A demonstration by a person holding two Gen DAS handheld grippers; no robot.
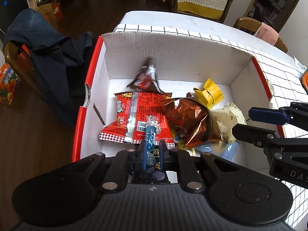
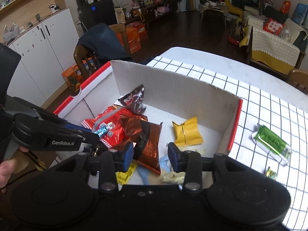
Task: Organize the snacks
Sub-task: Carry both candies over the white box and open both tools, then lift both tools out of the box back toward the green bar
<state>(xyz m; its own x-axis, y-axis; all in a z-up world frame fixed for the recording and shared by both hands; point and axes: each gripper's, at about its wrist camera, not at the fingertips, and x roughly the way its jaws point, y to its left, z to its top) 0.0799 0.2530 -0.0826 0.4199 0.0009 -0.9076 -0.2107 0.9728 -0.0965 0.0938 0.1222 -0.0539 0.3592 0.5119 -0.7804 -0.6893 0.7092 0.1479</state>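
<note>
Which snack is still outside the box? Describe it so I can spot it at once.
Start at the white cardboard box with red edges on the checked tablecloth. Look just past the box's right-hand wall in the right wrist view: the green wrapped snack bar lies flat on the cloth there. It is the only long green packet, with clear crimped ends, unlike the tiny candy nearer the camera.

**Left gripper holds blue sweet over the snack box**

The left gripper (image 1: 151, 150) is clamped on a blue wrapped sweet (image 1: 150, 135) above the white cardboard box (image 1: 173, 48). Inside lie a red packet (image 1: 134, 119), a copper foil bag (image 1: 190, 119), a yellow packet (image 1: 208, 93) and a dark brown packet (image 1: 144, 79). The right gripper (image 1: 250, 123) enters from the right, fingers apart.
</note>
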